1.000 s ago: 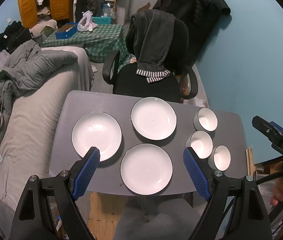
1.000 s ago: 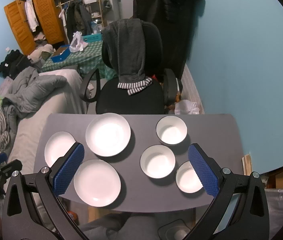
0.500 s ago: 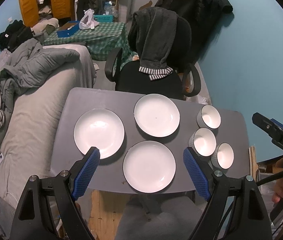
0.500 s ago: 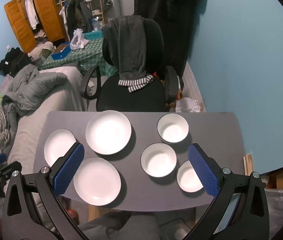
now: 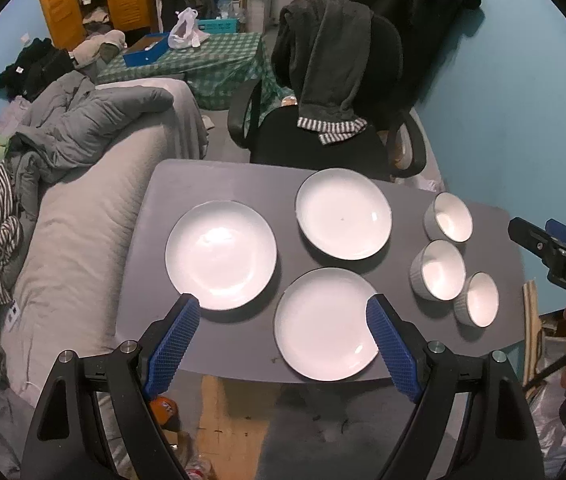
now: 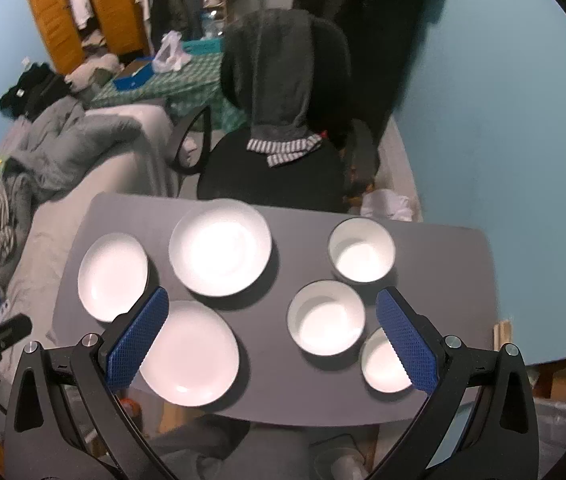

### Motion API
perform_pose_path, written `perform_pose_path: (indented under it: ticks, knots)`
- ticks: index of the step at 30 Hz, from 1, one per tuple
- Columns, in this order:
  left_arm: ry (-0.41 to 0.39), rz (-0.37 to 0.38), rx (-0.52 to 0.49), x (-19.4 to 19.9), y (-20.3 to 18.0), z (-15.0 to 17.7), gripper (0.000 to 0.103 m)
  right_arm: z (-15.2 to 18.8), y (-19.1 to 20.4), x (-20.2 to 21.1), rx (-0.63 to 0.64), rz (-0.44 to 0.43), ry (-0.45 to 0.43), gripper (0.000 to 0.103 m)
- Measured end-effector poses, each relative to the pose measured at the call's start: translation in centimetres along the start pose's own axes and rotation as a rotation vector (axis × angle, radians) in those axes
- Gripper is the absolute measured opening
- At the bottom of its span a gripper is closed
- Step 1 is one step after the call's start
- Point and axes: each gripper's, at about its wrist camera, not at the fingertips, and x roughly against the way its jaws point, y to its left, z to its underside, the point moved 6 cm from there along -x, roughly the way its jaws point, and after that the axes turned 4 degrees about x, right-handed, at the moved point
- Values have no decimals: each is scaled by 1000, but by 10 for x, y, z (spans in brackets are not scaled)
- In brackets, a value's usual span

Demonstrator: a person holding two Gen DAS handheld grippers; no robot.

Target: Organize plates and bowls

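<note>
Three white plates lie on the grey table (image 5: 155, 264): a left plate (image 5: 221, 254), a far plate (image 5: 343, 213) and a near plate (image 5: 325, 322). Three white bowls stand at the right: far bowl (image 5: 448, 217), middle bowl (image 5: 439, 269), near bowl (image 5: 478, 299). My left gripper (image 5: 283, 342) is open and empty, high above the table's near edge by the near plate. My right gripper (image 6: 273, 338) is open and empty above the table, between the near plate (image 6: 189, 354) and the middle bowl (image 6: 326, 317). The near bowl (image 6: 383, 364) shows partly behind its right finger.
A black office chair (image 5: 335, 120) with a grey garment draped over it stands at the table's far edge. A grey bed (image 5: 75, 208) with clothes runs along the left. A blue wall (image 5: 503, 120) is on the right. The right gripper also shows in the left wrist view (image 5: 555, 256).
Both grippers have moved closer to the table, so plates and bowls look larger. Nothing on the table has moved. Both grippers stay open.
</note>
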Motion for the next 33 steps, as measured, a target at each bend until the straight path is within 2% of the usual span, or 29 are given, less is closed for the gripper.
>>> perform_pose_path:
  ticks: [10, 18, 26, 30, 33]
  knots:
    - [64, -37, -26, -41, 13, 16, 87, 20, 19, -51, 58, -60, 93, 102]
    - [153, -8, 57, -85, 29, 35, 87, 38, 29, -97, 92, -82, 151, 102]
    - [166, 16, 93, -117, 31, 41, 87, 55, 42, -139, 160, -100, 207, 102]
    - [162, 10, 80, -127, 28, 44, 87, 60, 47, -153, 179, -109, 216, 102]
    - [161, -25, 54, -138, 27, 46, 87, 64, 51, -161, 182, -138, 221, 102]
